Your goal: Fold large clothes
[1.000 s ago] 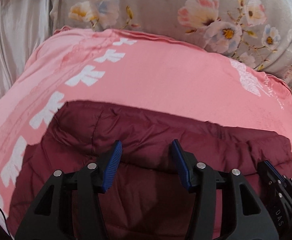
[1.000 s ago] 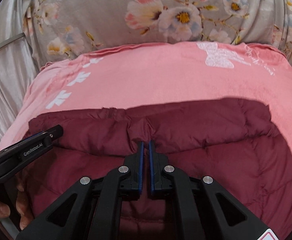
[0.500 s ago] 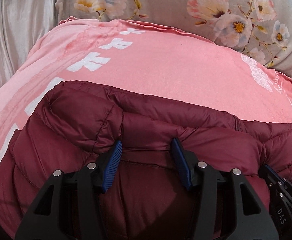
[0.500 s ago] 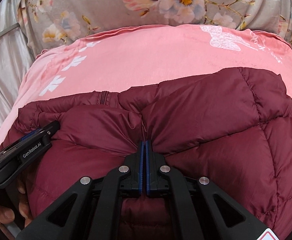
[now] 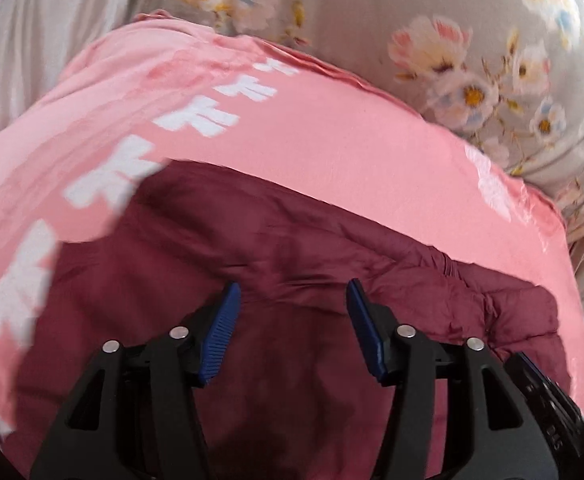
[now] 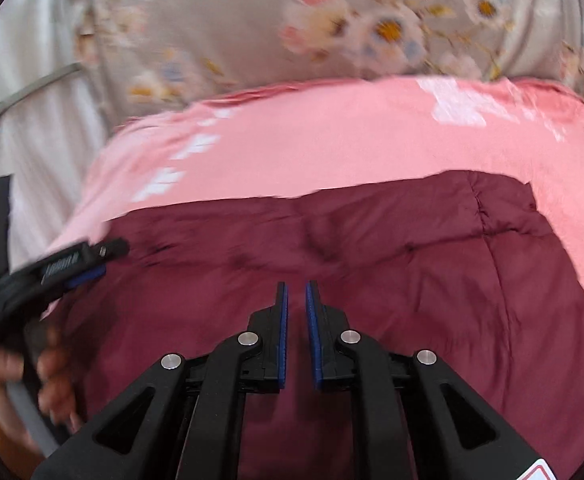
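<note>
A dark red quilted puffer jacket (image 5: 292, 248) lies folded on a pink blanket (image 5: 332, 140); it also shows in the right wrist view (image 6: 432, 264). My left gripper (image 5: 292, 300) is open and empty, just above the jacket's near part. My right gripper (image 6: 297, 296) has a narrow gap between its blue pads and holds nothing, hovering over the jacket's middle. The left gripper also shows at the left edge of the right wrist view (image 6: 72, 264), held by a hand. Both views are blurred by motion.
The pink blanket (image 6: 352, 144) has white prints and covers the bed. Behind it lies grey floral bedding (image 5: 472, 40), also seen in the right wrist view (image 6: 252, 20). A white curtain or sheet (image 6: 32, 120) with a metal rail hangs at the left.
My right gripper has let go of the jacket fold and opened slightly. Both grippers have pulled back and up; the jacket now lies flatter on the blanket.
</note>
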`<state>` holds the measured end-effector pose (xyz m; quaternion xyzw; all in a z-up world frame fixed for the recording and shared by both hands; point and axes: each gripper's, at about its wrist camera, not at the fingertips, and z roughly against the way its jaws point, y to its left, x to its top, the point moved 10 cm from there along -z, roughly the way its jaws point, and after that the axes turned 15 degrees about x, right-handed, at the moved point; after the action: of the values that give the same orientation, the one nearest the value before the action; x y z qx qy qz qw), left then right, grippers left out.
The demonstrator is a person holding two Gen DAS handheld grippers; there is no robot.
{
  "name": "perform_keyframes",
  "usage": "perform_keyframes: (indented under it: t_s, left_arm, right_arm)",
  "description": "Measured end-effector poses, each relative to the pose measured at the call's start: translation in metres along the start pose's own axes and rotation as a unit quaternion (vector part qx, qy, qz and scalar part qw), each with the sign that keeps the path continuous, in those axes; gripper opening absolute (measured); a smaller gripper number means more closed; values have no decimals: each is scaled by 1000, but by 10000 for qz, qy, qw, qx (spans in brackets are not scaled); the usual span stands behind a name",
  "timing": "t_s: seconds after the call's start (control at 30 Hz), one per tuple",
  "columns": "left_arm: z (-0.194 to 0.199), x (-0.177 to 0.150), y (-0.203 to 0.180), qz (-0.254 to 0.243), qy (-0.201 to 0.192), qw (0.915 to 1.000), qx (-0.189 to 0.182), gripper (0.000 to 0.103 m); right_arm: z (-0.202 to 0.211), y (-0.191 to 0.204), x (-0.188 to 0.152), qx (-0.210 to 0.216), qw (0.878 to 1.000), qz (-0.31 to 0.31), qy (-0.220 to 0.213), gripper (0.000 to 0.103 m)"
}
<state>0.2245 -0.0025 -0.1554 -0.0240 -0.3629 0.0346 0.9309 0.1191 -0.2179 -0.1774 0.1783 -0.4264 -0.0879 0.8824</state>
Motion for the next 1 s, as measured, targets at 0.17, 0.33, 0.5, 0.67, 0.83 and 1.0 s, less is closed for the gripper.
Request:
perform_keyframes:
  t_s: [0.17, 0.33, 0.5, 0.67, 0.83, 1.0]
  left_arm:
    - [28, -4, 81, 477, 282, 9985, 46, 76]
    - [20, -34, 121, 826, 756, 9937, -73, 76]
    - [12, -62, 128, 883, 1003, 9907, -272, 79]
    - [10, -66, 125, 854, 925, 9913, -374, 86]
    - [10, -65, 112, 734, 917, 9918, -496, 84]
    - [17, -64, 95, 652, 987, 9904, -718, 57]
  right_arm:
    - [26, 57, -45, 481, 9985, 134, 201, 12]
    - [23, 68, -83, 369, 9986, 53, 380, 10]
    - [16, 67, -94, 116, 9987, 212, 442, 10]
    - [8, 62, -105, -9, 9980, 328, 541, 10]
    - [3, 60, -108, -51, 9973, 430, 597, 9]
    - [4, 59, -109, -52, 9973, 460, 562, 9]
